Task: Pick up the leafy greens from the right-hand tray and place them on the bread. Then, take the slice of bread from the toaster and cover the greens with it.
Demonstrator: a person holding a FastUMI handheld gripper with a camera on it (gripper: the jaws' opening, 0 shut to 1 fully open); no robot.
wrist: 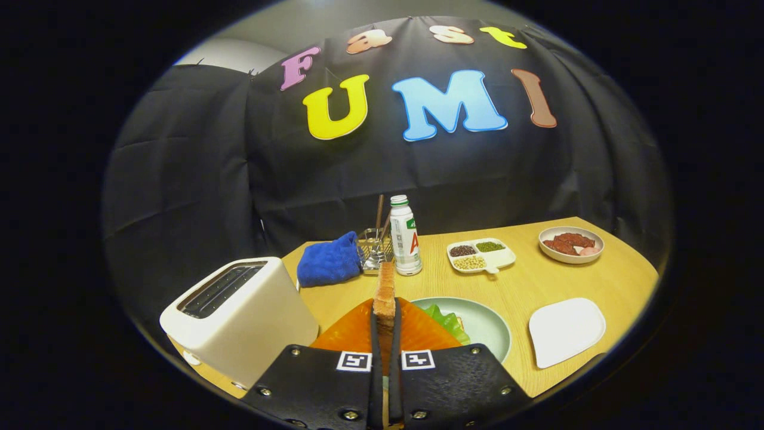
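My gripper is shut on a slice of bread that stands on edge between the fingers, held in the air. Just beyond and to the right lies a pale green plate with leafy greens on it; a bit of bread shows under the greens. The white toaster stands to the left of the fingers, its slots facing up. A white square tray lies to the right of the plate.
An orange mat lies under the fingers. Behind it are a blue cloth, a wire holder, a bottle, a divided dish of beans and a bowl of meat. The wooden table ends near the white tray.
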